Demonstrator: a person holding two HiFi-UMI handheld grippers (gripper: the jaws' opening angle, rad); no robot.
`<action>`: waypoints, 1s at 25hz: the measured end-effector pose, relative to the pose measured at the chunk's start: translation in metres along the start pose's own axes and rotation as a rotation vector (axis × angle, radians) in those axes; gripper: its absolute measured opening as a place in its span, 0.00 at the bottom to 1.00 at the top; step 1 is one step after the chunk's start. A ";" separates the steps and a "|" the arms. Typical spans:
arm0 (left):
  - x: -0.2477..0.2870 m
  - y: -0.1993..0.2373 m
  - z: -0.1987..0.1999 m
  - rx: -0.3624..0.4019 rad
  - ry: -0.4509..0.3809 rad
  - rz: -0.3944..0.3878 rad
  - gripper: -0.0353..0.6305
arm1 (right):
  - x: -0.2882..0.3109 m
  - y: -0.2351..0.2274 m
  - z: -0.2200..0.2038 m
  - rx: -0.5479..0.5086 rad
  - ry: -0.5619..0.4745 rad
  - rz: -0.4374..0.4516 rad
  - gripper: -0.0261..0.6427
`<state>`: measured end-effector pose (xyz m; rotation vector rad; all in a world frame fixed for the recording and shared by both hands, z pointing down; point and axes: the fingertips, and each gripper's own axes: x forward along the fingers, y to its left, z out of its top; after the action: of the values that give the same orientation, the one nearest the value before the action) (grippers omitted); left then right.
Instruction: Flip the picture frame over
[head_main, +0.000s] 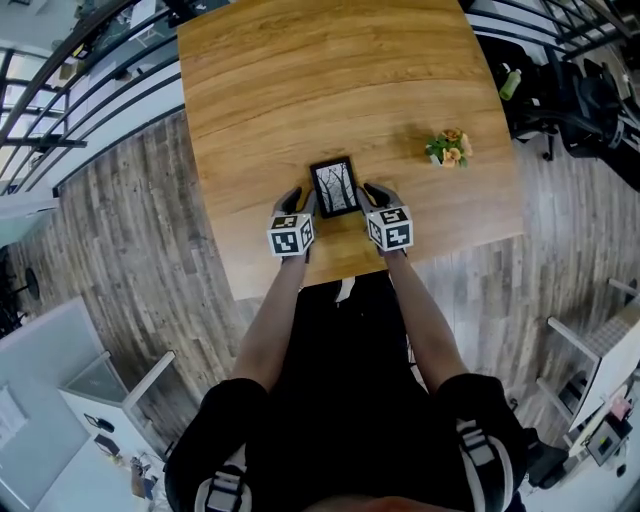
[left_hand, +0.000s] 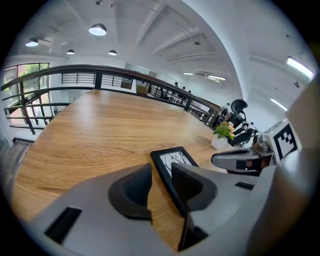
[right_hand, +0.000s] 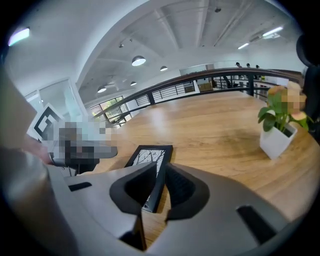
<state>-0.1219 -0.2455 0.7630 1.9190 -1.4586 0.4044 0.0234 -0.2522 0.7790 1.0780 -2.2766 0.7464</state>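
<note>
Grippers flank the picture frame (head_main: 335, 187)
The right gripper (right_hand: 159, 187) pinches one edge; the left gripper (left_hand: 161, 187), jaws apart, sits at the other

Wooden table (head_main: 300, 90), light brown grain, wide top with straight edges. Two things on it. A black picture frame (head_main: 335, 187) is picture side up, showing a bare-tree print. It sits close to the table's near edge, about midway along it, with its long sides running toward the far edge. Can't tell whether it lies fully flat on the wood or is tipped slightly off it. A small potted plant (head_main: 448, 148) in a white pot, with green leaves and pale orange flowers, stands upright near the right edge, well apart from the frame.
</note>
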 end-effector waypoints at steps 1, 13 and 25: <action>-0.006 -0.002 0.000 0.010 -0.007 -0.003 0.26 | -0.004 0.001 -0.002 0.002 -0.002 -0.005 0.12; -0.051 0.014 0.007 0.082 -0.050 -0.023 0.12 | -0.037 0.001 0.000 -0.004 -0.049 -0.100 0.05; -0.091 0.022 0.020 0.104 -0.118 -0.042 0.12 | -0.076 0.015 -0.004 -0.014 -0.105 -0.132 0.05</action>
<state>-0.1747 -0.1961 0.7002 2.0836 -1.4957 0.3600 0.0545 -0.2018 0.7295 1.2740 -2.2674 0.6334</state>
